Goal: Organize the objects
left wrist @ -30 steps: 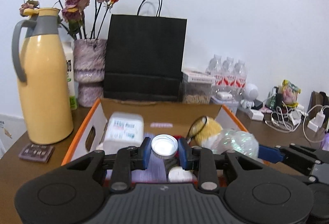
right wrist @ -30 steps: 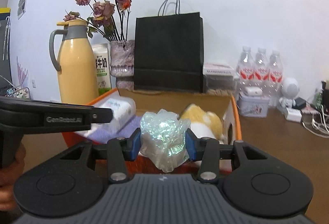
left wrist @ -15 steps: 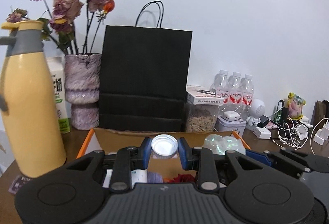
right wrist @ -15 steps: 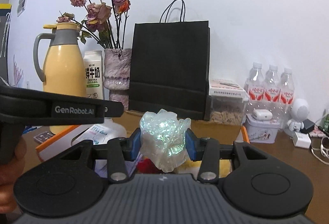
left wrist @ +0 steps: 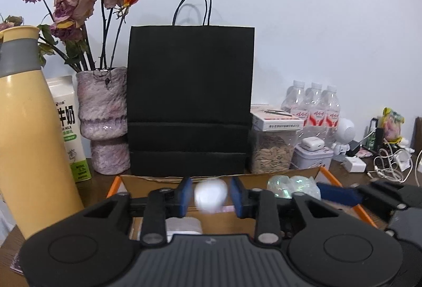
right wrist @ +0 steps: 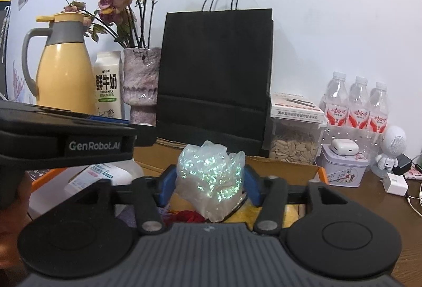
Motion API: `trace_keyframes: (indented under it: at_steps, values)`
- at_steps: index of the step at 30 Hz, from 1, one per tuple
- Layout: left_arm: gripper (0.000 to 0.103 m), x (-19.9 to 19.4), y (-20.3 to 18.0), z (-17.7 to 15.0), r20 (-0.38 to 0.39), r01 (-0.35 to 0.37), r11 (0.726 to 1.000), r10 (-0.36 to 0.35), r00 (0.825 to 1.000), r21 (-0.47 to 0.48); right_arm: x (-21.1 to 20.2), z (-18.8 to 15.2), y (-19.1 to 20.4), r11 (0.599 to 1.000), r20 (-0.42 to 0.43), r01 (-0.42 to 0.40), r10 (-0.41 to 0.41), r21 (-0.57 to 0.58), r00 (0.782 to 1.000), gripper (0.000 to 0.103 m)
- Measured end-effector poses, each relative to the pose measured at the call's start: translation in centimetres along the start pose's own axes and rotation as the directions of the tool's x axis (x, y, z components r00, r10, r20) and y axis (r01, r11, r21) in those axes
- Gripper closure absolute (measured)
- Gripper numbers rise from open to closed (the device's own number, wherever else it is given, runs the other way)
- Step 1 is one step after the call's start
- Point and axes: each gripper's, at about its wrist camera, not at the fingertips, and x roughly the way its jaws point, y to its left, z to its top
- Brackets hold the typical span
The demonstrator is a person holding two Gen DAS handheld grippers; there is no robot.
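— Above the open cardboard box (left wrist: pixel 295 174), what is each claw doing?

— Left claw (left wrist: pixel 211 196): its jaws have just been opening, and a small white round thing (left wrist: pixel 210 196), blurred, sits between the blue pads with a gap on either side — released, not gripped.

— And the right one?

— Right claw (right wrist: pixel 209 185) has just been spreading its jaws too. The crumpled iridescent wrap (right wrist: pixel 209 181) is between them; neither pad seems to press on it now, so I call it loose.

— Where is the box?

— On the brown desk (right wrist: pixel 369 197), in front of the black paper bag (left wrist: pixel 191 102). Inside it, seen from the right wrist: a white labelled container (right wrist: pixel 102 176), something red and something yellow.

— What stands behind?

— Yellow thermos jug (right wrist: pixel 64 65), milk carton (right wrist: pixel 106 84) and a vase of dried roses (right wrist: pixel 141 76) on the left; a clear tub of seeds (right wrist: pixel 292 144) and three water bottles (right wrist: pixel 356 102) on the right.
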Motion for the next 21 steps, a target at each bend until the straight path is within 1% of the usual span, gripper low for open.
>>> trace_keyframes:
  at_steps: [1, 2, 3, 4, 5, 8, 13, 17, 21]
  values:
    - [0.049, 0.1, 0.1, 0.0, -0.001, -0.004, 1.000, 0.004, 1.000, -0.001, -0.1, 0.0, -0.1, 1.000, -0.001, 0.007, -0.007, 0.005, 1.000, 0.020]
    - [0.032, 0.1, 0.2, 0.1, -0.001, -0.010, 1.000, 0.010, 1.000, -0.002, -0.2, 0.1, -0.3, 1.000, 0.001, 0.011, -0.011, 0.009, 1.000, 0.016]
    - [0.024, 0.1, 0.3, 0.1, 0.002, -0.016, 1.000, 0.016, 1.000, -0.003, -0.2, 0.1, -0.4, 1.000, 0.002, 0.013, -0.013, 0.012, 1.000, 0.008]
    - [0.009, -0.1, 0.4, 0.2, 0.010, -0.021, 1.000, 0.021, 1.000, -0.005, -0.3, 0.1, -0.4, 1.000, 0.001, 0.011, -0.011, 0.012, 1.000, 0.000]
    - [0.000, -0.2, 0.5, 0.3, 0.018, -0.026, 1.000, 0.026, 0.999, -0.010, -0.4, 0.1, -0.5, 1.000, 0.004, 0.009, -0.009, 0.012, 1.000, 0.000]
    - [0.000, -0.5, 0.9, 0.6, 0.012, -0.034, 0.999, 0.035, 0.999, -0.032, -0.6, 0.1, -0.8, 1.000, -0.004, -0.008, 0.008, 0.018, 1.000, 0.000]
    - [0.000, -1.5, 1.5, 0.4, -0.009, -0.025, 0.998, 0.025, 1.000, -0.054, -1.6, 0.0, -1.1, 0.999, -0.014, -0.011, 0.011, 0.040, 1.000, 0.000]
    - [0.000, -3.5, 1.8, -0.3, -0.016, -0.039, 0.998, 0.038, 0.999, -0.051, -3.3, -0.4, -1.1, 0.999, -0.036, -0.016, 0.018, 0.049, 0.999, 0.000]
    - [0.000, -6.2, 2.6, -1.5, -0.058, -0.069, 0.996, 0.066, 0.996, -0.049, -5.8, -1.2, -1.0, 0.998, -0.072, 0.008, -0.003, 0.064, 0.997, 0.000]
